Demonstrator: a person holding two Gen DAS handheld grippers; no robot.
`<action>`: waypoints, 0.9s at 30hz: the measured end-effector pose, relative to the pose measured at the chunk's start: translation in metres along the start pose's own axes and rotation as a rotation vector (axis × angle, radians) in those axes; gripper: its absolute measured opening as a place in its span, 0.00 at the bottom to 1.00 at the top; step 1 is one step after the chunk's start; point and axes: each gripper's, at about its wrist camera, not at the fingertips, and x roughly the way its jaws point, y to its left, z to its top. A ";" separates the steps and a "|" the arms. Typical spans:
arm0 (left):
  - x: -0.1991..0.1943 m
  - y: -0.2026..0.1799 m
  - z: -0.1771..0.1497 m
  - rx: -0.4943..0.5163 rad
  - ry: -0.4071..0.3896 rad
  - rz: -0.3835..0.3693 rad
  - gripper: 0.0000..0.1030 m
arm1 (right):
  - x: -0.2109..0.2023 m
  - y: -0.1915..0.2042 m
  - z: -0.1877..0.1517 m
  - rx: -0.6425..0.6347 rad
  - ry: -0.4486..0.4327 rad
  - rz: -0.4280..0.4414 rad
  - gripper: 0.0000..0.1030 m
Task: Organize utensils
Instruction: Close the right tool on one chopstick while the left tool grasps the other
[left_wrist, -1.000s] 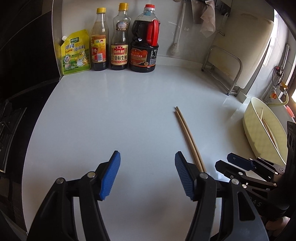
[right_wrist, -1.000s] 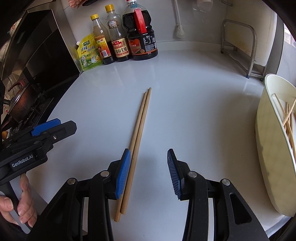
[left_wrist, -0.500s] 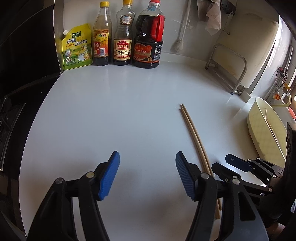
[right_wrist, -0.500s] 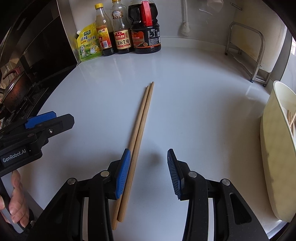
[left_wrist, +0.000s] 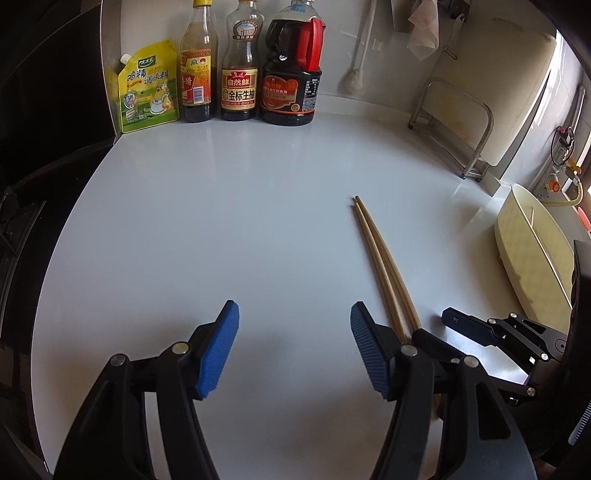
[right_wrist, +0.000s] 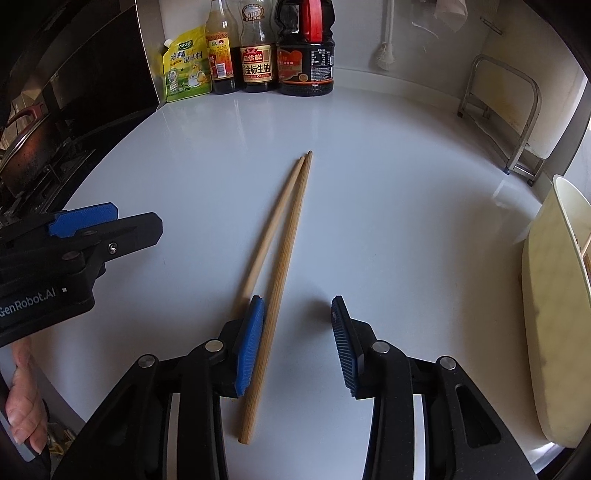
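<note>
The right gripper (right_wrist: 297, 339) sits low over the white table (right_wrist: 388, 206) with its blue-padded jaws spread apart, nothing between the pads but bare table and one stick. The pair of wooden chopsticks (right_wrist: 284, 236) lies flat on the table, tips close together and pointing toward the back wall; one stick runs just inside the left pad of that gripper, the other passes under or behind it. The left gripper (left_wrist: 291, 347) hovers to the left of the sticks, jaws wide apart and holding nothing, the chopsticks (left_wrist: 380, 258) just beside its right finger. A bare hand (right_wrist: 26, 398) grips its handle at the table's edge.

Against the back wall stand three dark sauce bottles (left_wrist: 240, 66) and a yellow-green pouch (left_wrist: 147, 88). A metal rack (left_wrist: 458, 125) stands at the far right, and a cream utensil holder (left_wrist: 532, 258) rests near the right edge with a few sticks inside. A stove with a pan (right_wrist: 26, 140) lies beyond the left edge.
</note>
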 end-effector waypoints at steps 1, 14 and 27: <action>0.001 -0.001 0.000 0.000 0.003 -0.002 0.60 | 0.000 0.001 0.000 -0.003 0.000 0.003 0.24; 0.018 -0.032 -0.007 0.031 0.049 -0.006 0.63 | -0.009 -0.026 -0.008 0.067 -0.002 -0.010 0.06; 0.021 -0.030 -0.006 0.005 0.027 0.077 0.79 | -0.016 -0.058 -0.020 0.137 -0.022 -0.004 0.15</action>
